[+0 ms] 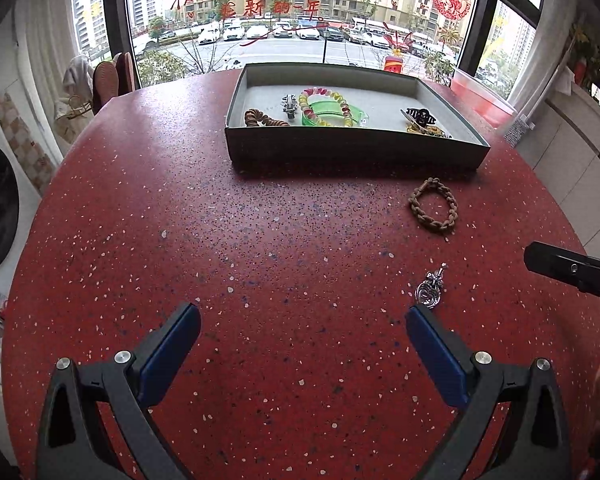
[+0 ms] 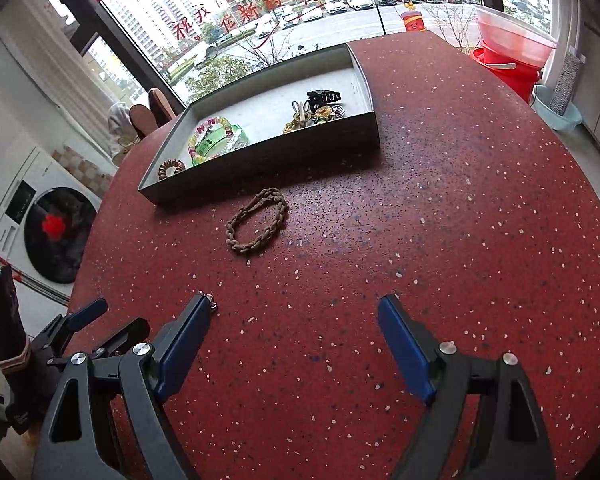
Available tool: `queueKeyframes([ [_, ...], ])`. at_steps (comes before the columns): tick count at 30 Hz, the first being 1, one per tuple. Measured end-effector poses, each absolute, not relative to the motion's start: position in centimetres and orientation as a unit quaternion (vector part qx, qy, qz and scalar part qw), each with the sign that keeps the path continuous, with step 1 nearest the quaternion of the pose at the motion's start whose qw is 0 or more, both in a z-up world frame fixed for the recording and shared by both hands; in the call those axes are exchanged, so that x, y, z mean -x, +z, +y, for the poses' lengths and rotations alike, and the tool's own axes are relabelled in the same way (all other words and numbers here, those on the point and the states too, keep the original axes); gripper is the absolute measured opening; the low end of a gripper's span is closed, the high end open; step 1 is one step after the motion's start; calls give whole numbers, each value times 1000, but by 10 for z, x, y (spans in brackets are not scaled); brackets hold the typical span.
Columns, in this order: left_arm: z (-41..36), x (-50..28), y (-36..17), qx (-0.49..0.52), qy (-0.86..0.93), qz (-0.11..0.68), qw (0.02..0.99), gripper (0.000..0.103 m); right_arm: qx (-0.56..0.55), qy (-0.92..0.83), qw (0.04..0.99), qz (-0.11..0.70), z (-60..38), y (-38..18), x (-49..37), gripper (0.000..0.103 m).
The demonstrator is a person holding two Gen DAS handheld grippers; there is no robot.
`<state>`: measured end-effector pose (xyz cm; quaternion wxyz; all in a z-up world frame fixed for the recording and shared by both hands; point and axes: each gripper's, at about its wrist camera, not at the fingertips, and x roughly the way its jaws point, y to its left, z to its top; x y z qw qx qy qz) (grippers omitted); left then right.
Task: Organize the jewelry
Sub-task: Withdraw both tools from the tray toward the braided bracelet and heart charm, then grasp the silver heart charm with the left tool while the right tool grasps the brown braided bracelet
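A grey tray [image 1: 352,148] [image 2: 268,156] at the table's far side holds a bead bracelet [image 1: 324,106] [image 2: 210,136], a green bangle, a brown coil tie, clips and other pieces. A brown braided bracelet [image 1: 435,205] [image 2: 258,226] lies on the red table in front of the tray. A small silver piece [image 1: 431,289] lies just past my left gripper's right fingertip; only its tip [image 2: 212,304] shows beside the right gripper's left finger. My left gripper [image 1: 302,320] and right gripper [image 2: 294,312] are open and empty, low over the table.
The round red speckled table [image 1: 180,240] ends at a window behind the tray. Red buckets [image 2: 508,60] stand at the far right. A washing machine [image 2: 48,232] is off the table's left. The right gripper's body [image 1: 572,270] shows at the left view's right edge.
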<state>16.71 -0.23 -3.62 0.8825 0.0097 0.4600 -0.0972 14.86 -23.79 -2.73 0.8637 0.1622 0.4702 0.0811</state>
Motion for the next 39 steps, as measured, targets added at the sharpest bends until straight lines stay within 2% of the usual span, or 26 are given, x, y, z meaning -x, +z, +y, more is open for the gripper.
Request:
queueKeyframes([
  [9, -23, -168, -37, -27, -111, 462, 880, 103, -151, 73, 860, 482, -236, -30, -168, 87],
  [18, -44, -175, -42, -49, -122, 463, 876, 103, -90, 73, 865, 489, -220, -27, -200, 87],
  [30, -58, -180, -46, -69, -126, 462, 875, 103, -8, 90, 863, 497, -194, -35, -227, 63],
  [33, -62, -180, -47, -78, -131, 462, 874, 97, 0, 88, 863, 497, -191, -39, -230, 60],
  [36, -63, -180, -47, -80, -137, 460, 874, 95, 15, 86, 865, 494, -189, -39, -231, 59],
  [37, -64, -179, -46, -78, -143, 459, 873, 89, 23, 86, 866, 493, -187, -39, -231, 59],
  [39, -67, -178, -45, -82, -151, 457, 873, 84, 48, 83, 867, 490, -183, -40, -229, 57],
])
